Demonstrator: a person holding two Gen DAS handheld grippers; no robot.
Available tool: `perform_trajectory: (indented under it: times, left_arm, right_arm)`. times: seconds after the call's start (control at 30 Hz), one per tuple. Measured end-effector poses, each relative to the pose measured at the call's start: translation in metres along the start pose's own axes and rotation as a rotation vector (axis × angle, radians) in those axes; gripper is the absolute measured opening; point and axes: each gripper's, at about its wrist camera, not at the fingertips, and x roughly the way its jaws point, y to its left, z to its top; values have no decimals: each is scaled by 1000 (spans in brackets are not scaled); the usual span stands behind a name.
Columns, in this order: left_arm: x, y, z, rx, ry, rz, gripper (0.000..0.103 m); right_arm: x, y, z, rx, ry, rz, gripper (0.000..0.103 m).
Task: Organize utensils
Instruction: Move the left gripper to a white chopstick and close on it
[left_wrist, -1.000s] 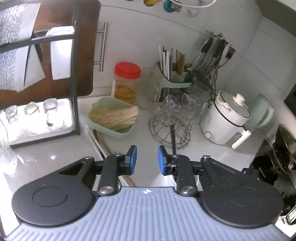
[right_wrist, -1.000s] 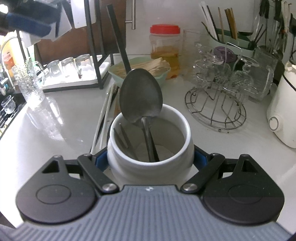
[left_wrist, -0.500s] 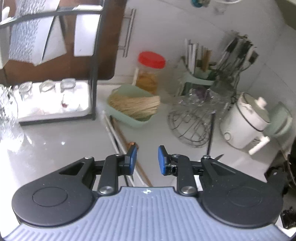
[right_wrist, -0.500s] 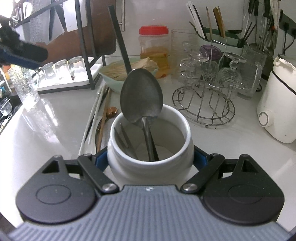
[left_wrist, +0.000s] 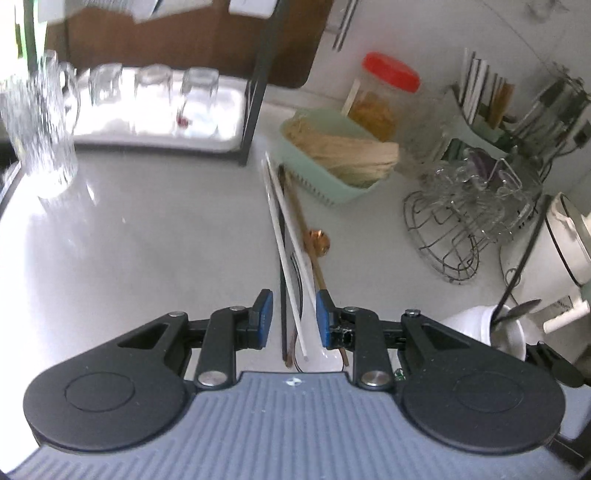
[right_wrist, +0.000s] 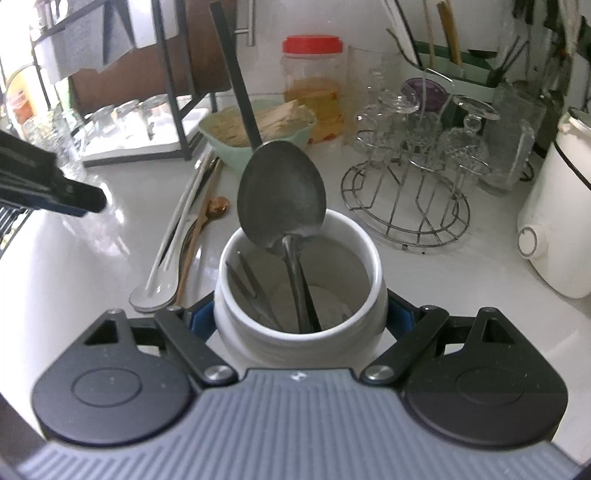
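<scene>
left gripper (left_wrist: 291, 319) fingers part-open, empty, straddling bundle of long white, black and copper utensils (left_wrist: 286, 236) on counter (left_wrist: 147, 236) | bundle axis runs near-to-far | right gripper (right_wrist: 300, 317) clamps white ceramic jar (right_wrist: 299, 325), right of bundle

A white ceramic holder (right_wrist: 299, 306) was seen upright on the counter, with a dark grey spoon (right_wrist: 282, 199) stood bowl-up in it beside a long black handle (right_wrist: 236, 77) and a fork (right_wrist: 247, 286). Just to its left, white-handled utensils (left_wrist: 284, 236) and a copper-coloured spoon (left_wrist: 318, 238) were laid flat together, roughly parallel.
</scene>
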Motion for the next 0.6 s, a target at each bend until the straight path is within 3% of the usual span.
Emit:
perform_trajectory:
  times: [0.6]
  left_arm:
    - [74,8,5,-21,-1,-23,27]
  right_arm:
    - [-1,-3,0,-19,1,27,91]
